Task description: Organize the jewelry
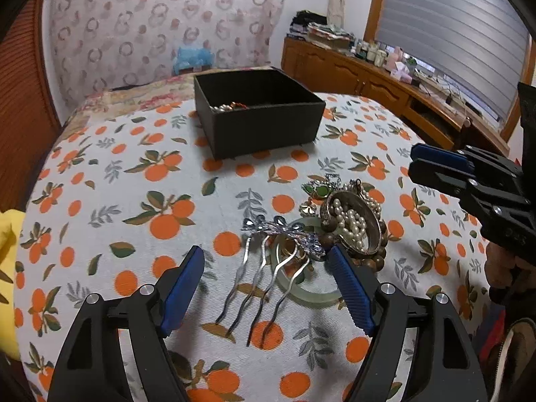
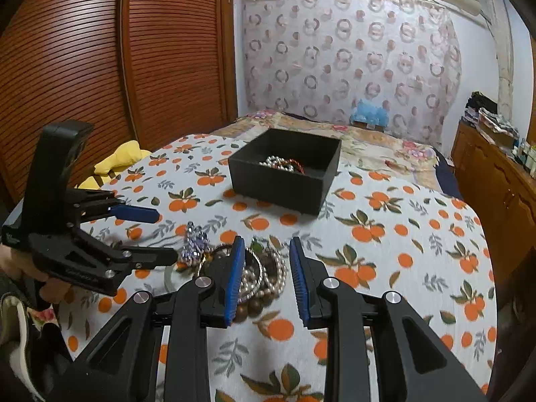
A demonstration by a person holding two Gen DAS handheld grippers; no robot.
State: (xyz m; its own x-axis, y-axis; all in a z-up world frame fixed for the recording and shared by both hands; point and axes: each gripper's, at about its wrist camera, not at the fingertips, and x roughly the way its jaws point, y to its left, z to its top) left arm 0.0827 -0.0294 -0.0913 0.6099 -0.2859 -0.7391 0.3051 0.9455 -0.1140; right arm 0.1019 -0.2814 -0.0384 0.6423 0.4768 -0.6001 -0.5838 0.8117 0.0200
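Your left gripper (image 1: 268, 288) has its jaws wide apart w/ nothing clamped; the pads straddle the jewelled hair comb (image 1: 268, 268), which lies prongs toward you over a pale green bangle (image 1: 301, 293). That spread looks set to close across the comb's body, prob. the next pick. Your right gripper (image 2: 264, 278) sits jaws part open, empty, hovering just over the pile: pearl strand (image 2: 264, 276), metal bangle (image 1: 365, 221), wooden beads (image 1: 377, 261). The black box (image 1: 258, 124) stands well apart further up the orange-print cloth (image 1: 100, 167), already holding pearls and a red piece, so that's likely the drop spot. Most pieces aren't boxed yet.
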